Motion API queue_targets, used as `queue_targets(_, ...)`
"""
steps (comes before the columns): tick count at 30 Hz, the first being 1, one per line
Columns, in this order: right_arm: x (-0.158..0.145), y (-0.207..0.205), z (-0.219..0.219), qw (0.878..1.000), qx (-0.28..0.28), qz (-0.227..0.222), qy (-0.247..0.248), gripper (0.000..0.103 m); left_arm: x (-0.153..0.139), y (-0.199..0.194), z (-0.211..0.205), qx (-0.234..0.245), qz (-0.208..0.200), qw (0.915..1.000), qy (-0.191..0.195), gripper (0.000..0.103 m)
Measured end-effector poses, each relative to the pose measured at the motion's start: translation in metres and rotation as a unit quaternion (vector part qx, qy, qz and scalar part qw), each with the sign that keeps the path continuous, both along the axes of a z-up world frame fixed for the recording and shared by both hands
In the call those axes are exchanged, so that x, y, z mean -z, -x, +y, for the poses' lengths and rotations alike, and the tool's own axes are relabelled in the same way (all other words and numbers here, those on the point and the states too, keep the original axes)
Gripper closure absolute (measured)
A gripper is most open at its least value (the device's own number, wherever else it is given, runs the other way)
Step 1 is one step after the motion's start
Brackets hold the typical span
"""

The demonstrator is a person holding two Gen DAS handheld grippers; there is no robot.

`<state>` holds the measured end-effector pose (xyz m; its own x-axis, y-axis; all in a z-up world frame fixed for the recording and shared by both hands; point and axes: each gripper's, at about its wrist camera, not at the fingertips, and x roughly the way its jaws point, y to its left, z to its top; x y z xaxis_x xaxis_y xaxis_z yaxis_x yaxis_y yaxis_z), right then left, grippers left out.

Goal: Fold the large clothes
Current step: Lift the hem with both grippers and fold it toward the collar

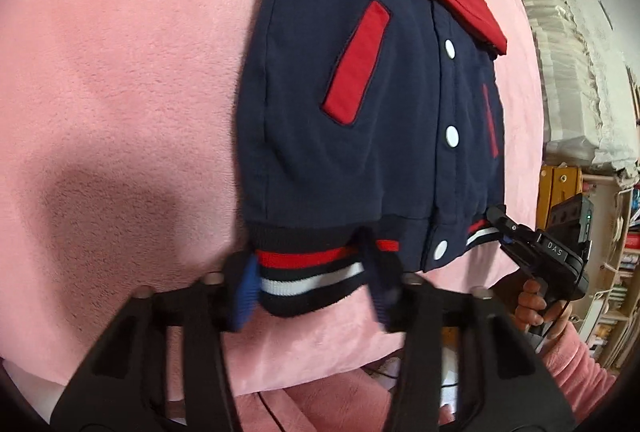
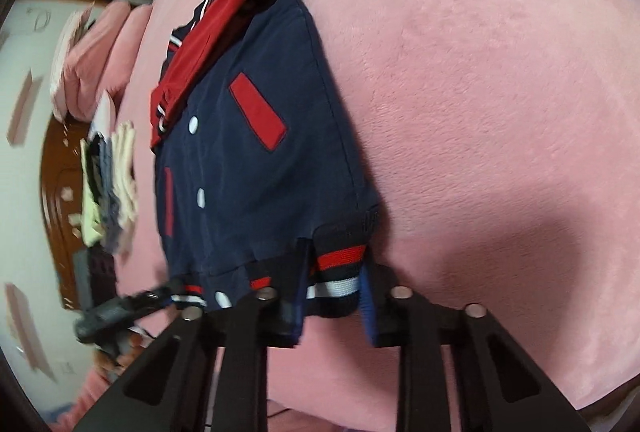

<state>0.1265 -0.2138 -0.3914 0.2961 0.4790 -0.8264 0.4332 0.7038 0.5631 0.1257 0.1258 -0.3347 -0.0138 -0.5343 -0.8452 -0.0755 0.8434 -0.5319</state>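
Observation:
A navy varsity jacket [image 1: 360, 104] with red pocket trims, white snaps and red sleeves folded across its top lies on a pink plush blanket [image 1: 120, 92]. My left gripper [image 1: 312, 284] is open, its blue-padded fingers on either side of the striped hem band [image 1: 308, 272] at the jacket's left corner. In the right wrist view my right gripper [image 2: 332, 296] is open around the hem band [image 2: 340, 272] at the jacket's [image 2: 248, 172] right corner. The right gripper also shows in the left wrist view [image 1: 496, 216], its tips at the hem's right corner.
The pink blanket [image 2: 480, 112] covers the whole work surface. Shelves with stacked white items and books [image 1: 580, 72] stand to the right. A pile of folded clothes [image 2: 108, 184] and pink bedding [image 2: 96, 44] lie beyond the jacket, near a brown door.

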Motion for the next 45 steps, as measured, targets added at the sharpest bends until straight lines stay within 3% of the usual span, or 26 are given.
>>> queue_targets(3,-0.004,-0.003,0.0,0.999,0.028,-0.008,-0.038,0.088,-0.006,-0.001,0.005,-0.048,0.014,0.998,0.04,0.086)
queue_targets(6,-0.01,-0.006,-0.002,0.993,0.071,-0.026,-0.091,0.09,-0.017,-0.002,0.008,-0.082,0.032,0.9942,0.06,0.09)
queue_targets(12,-0.037,-0.028,-0.001,0.981,0.119,-0.052,-0.147,0.09,-0.051,-0.031,0.024,-0.157,0.04,0.9817,0.101,0.092)
queue_targets(19,-0.063,-0.08,-0.007,0.955,0.187,-0.088,-0.213,0.09,-0.092,-0.095,0.049,-0.186,0.008,0.9738,0.13,0.092)
queue_targets(24,-0.083,-0.133,-0.025,0.953,0.204,-0.1,-0.2,0.09,-0.101,-0.151,0.055,-0.186,0.0,0.9775,0.1,0.092)
queue_targets(28,-0.093,-0.178,-0.038,0.959,0.205,-0.096,-0.169,0.09,-0.1,-0.19,0.06,-0.182,-0.007,0.9774,0.107,0.091)
queue_targets(35,-0.082,-0.249,-0.053,0.972,0.208,-0.056,-0.096,0.09,-0.077,-0.259,0.046,-0.163,0.005,0.9842,0.07,0.09)
queue_targets(40,-0.076,-0.282,-0.056,0.973,0.213,-0.051,-0.066,0.084,-0.084,-0.286,0.043,-0.151,-0.024,0.9882,0.008,0.07)
queue_targets(42,-0.074,-0.291,-0.054,0.976,0.2,-0.055,-0.065,0.08,-0.092,-0.288,0.048,-0.154,-0.043,0.9871,-0.005,0.057)
queue_targets(45,-0.074,-0.299,-0.056,0.981,0.175,-0.06,-0.054,0.074,-0.104,-0.285,0.053,-0.157,-0.069,0.985,-0.023,0.051)
